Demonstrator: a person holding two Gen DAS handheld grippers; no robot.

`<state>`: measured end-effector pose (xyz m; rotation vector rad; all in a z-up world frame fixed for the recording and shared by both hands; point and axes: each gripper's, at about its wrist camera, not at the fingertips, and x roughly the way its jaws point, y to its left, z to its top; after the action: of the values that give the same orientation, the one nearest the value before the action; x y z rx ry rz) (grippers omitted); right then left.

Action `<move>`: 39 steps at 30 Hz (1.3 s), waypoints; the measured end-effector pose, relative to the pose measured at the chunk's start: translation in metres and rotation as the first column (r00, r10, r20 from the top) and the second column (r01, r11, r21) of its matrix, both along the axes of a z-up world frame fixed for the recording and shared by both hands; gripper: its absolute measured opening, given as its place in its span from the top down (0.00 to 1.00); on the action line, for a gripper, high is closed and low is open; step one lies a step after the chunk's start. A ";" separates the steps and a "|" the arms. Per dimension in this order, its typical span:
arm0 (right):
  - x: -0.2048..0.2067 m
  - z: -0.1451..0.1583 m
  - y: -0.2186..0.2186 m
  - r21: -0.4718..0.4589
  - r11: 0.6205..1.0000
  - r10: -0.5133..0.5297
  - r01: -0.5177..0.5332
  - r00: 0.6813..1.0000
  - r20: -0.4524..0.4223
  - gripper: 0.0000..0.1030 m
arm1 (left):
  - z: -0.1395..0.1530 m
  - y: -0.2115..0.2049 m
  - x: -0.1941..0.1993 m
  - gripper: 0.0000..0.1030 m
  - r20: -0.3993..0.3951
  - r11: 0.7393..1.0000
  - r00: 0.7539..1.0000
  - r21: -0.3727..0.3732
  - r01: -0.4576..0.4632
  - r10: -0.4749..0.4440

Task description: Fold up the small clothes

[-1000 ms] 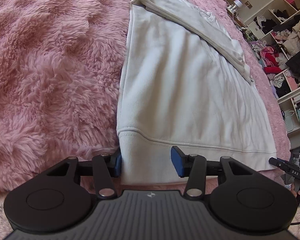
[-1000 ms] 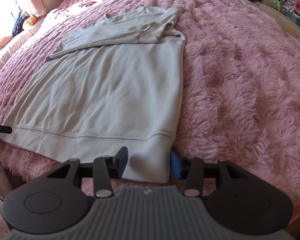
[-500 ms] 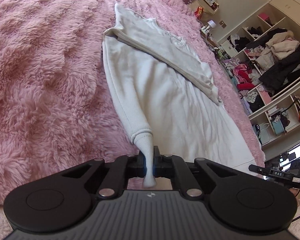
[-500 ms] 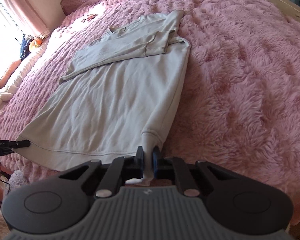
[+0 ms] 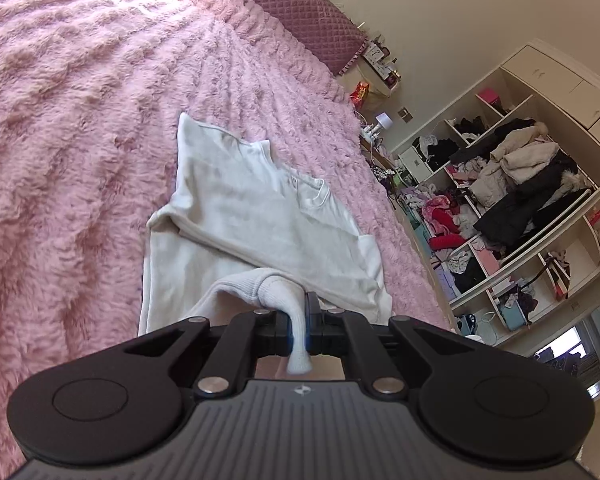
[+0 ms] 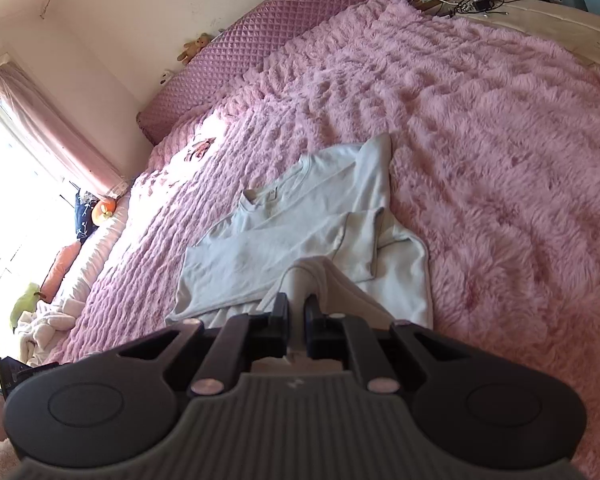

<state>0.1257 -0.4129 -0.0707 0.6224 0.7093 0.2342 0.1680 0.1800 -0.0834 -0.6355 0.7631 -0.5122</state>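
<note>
The fingers of the left gripper are pinched together on the ribbed hem of a cream sweatshirt, a tongue of the cloth poking out below them at the bottom centre of the left wrist view. From that hold the hem rises in a rounded hump, while the remaining body of the garment lies flat on the shaggy pink bed cover across the middle of the frame, its neckline toward the upper right and one sleeve folded across the chest. A quilted purple headboard runs along the top, and open shelves crammed with coats and clothes fill the right side. In the right wrist view, the fingers of the right gripper are likewise clamped on a strip of the sweatshirt's hem at the bottom centre, the cloth lifted into a ridge just ahead of them. A bright window with a pink curtain stands at the left edge, the headboard crosses the upper middle, and the bed cover spreads to the right.
</note>
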 end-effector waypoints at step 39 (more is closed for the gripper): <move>0.301 -0.071 -0.034 -0.198 0.953 -0.217 0.229 0.973 0.082 0.67 | -0.050 0.029 0.245 0.47 0.019 0.944 0.954 -0.155 -0.292 0.298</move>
<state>0.4270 -0.4473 -0.1420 0.4897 0.5914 -0.0307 0.4134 0.2090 -0.1333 -0.8615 0.5785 -0.3076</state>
